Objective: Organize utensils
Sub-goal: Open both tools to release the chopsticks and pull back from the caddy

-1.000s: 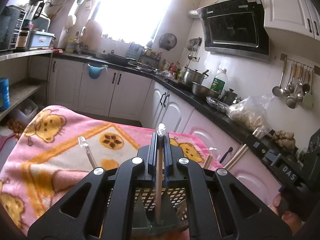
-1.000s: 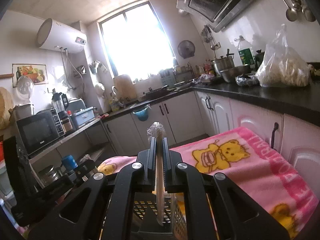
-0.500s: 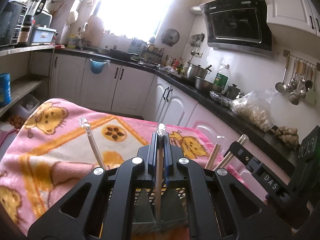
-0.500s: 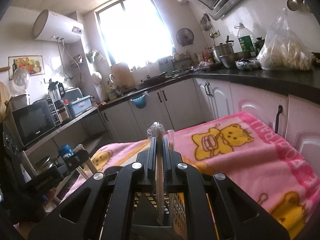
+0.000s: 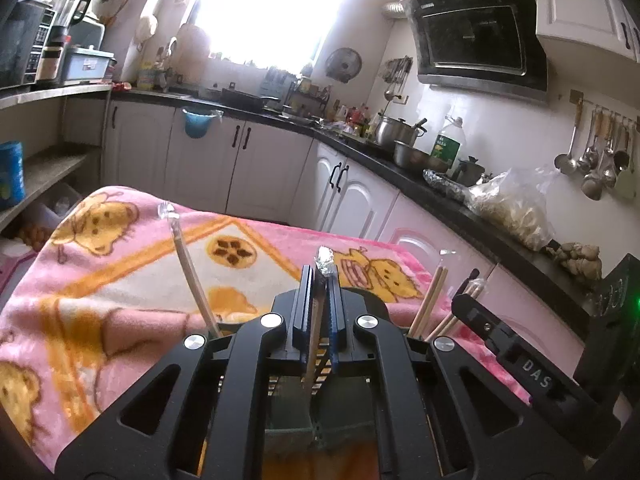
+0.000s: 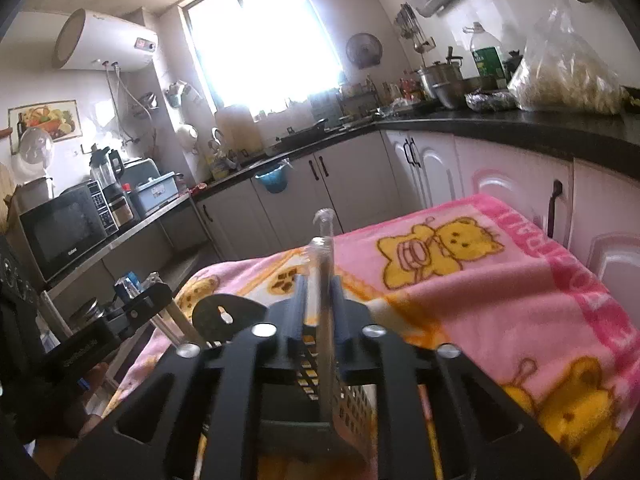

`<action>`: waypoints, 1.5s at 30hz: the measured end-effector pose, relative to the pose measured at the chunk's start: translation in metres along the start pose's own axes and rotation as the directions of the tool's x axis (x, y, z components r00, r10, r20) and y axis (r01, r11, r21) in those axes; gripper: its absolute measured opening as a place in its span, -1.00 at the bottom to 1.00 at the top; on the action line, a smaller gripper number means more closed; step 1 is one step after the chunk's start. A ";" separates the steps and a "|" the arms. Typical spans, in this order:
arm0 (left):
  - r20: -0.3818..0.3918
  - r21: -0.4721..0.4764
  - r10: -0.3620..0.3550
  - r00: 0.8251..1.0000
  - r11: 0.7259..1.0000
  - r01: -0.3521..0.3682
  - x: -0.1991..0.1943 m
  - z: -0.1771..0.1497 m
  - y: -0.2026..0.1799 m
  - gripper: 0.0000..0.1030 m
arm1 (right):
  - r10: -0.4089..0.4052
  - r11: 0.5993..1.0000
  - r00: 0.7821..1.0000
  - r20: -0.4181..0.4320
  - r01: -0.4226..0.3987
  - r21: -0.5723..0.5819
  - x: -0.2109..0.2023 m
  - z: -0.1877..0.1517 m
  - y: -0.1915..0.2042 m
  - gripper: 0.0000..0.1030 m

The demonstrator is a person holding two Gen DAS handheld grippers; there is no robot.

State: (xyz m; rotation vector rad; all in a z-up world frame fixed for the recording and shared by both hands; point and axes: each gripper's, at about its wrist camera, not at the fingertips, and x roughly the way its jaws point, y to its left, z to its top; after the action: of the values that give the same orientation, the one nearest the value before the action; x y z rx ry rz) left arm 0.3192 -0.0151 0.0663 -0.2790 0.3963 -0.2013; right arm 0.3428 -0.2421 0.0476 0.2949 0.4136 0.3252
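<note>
We have both grippers, left (image 5: 318, 280) and right (image 6: 320, 284), clamped on wrapped chopsticks (image 5: 316, 320) over the basket (image 6: 356, 404), and an off-line release tips them onto the blanket (image 5: 120, 280).

2 close wrist views facing outward, sharing pink blanket (image 5: 120, 280), window (image 6: 260, 40)
</note>
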 end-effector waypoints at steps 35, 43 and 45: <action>-0.053 -0.035 -0.004 0.999 0.999 0.002 -0.069 -0.019 0.011 0.21 | -0.044 0.999 0.992 -0.117 0.043 -0.011 -0.068 -0.036 -0.005 0.15; -0.075 -0.021 -0.015 0.997 1.000 0.013 -0.087 -0.035 0.010 0.36 | -0.042 0.999 0.991 -0.130 0.039 -0.027 -0.080 -0.044 -0.002 0.22; -0.082 -0.018 -0.011 0.997 1.000 0.010 -0.088 -0.039 0.010 0.40 | -0.042 0.999 0.991 -0.130 0.038 -0.035 -0.083 -0.046 0.000 0.24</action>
State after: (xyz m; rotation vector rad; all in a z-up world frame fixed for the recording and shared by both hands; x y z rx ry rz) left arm 0.2251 0.0072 0.0594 -0.2910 0.4786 -0.2202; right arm 0.2509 -0.2627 0.0359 0.2337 0.5419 0.3126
